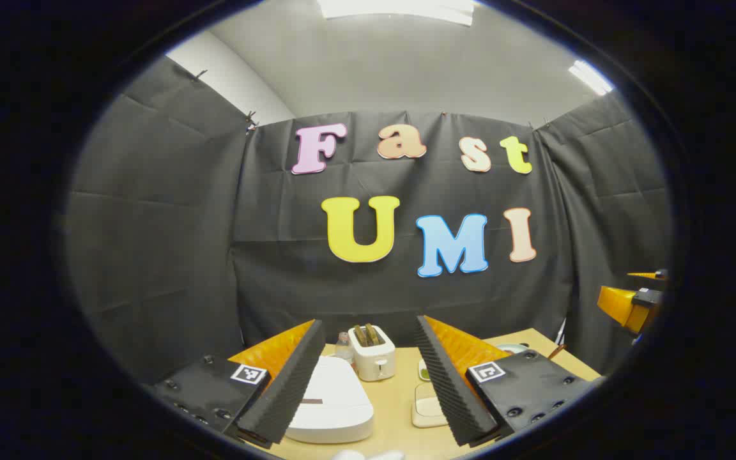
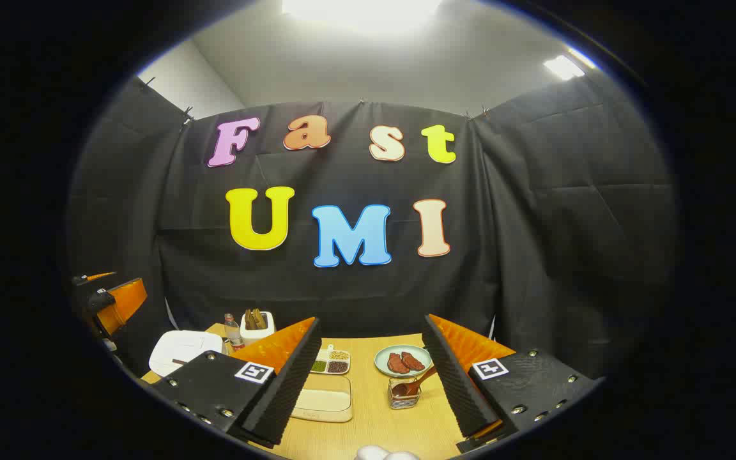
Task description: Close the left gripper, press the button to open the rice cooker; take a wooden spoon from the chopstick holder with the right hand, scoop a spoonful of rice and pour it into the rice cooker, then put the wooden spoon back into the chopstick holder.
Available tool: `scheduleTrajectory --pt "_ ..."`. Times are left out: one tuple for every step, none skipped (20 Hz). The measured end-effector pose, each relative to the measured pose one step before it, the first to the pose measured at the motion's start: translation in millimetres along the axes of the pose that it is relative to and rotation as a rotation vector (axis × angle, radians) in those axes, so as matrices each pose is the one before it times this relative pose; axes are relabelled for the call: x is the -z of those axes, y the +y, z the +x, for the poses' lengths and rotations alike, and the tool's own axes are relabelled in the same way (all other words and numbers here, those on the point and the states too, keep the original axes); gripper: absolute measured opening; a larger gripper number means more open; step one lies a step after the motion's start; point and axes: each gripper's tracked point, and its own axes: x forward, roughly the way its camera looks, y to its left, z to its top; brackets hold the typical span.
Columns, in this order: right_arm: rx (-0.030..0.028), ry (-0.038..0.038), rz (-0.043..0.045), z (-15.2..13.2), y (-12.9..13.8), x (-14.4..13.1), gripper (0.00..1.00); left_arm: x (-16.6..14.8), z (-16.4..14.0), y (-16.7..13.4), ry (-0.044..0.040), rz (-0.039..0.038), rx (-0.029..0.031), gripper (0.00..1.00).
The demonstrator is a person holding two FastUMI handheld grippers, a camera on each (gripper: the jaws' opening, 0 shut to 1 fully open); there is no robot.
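The rice cooker is a smooth white rounded box, lid down, on the pale wood table, just ahead of the left gripper, whose ribbed black foam fingers stand wide apart. The right gripper is spread too, with the wooden spoon standing in its holder between its fingers.
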Motion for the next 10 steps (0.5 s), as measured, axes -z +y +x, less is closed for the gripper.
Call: scheduleTrajectory --pt "-0.00281 0.0007 0.00201 0.25 0.96 1.4 0.97 1.47 0.05 0.47 0.00097 -0.00151 0.0012 0.99" --pt "0.00063 -0.00016 -0.00019 -0.31 -0.21 -0.86 0.97 -1.31 0.37 0.77 -0.00032 -0.00196 -0.00192 0.99" --pt "0.00026 0.00247 -0.00055 0.01 -0.87 0.64 0.97 1.53 -0.5 0.19 0.00057 -0.00084 -0.00051 0.98" --pt "-0.00109 -0.00118 -0.00062 -0.66 -0.35 -0.15 0.97 0.31 0.59 -1.86 -0.00142 -0.00119 0.00113 0.99" --pt "0.00102 0.00224 -0.00087 0.44 -0.41 0.17 0.97 0.2 0.36 0.97 -0.00026 -0.00072 -0.00278 0.98" --pt "-0.00014 0.00175 -0.00031 0.38 -0.67 -0.02 0.97 -1.52 0.65 0.12 0.00066 -0.00062 -0.00123 0.99" --pt "0.00513 -0.00143 0.0007 -0.55 -1.81 -0.45 0.97 -0.23 0.92 -0.55 -0.00042 -0.00106 0.00142 0.99" --pt "0.00009 -0.00188 0.00578 0.19 -1.42 -1.47 0.97 1.32 -1.16 -0.78 0.0019 -0.0003 0.0006 0.99" --pt "0.00015 -0.00362 0.00597 -1.2 0.79 -0.82 0.97 1.86 0.15 -1.02 0.00228 0.00299 0.00192 0.98" --pt "0.0015 -0.00393 0.00177 -0.21 -0.53 -1.49 0.97 -0.22 0.94 0.03 0.0039 0.00319 0.00077 0.98"
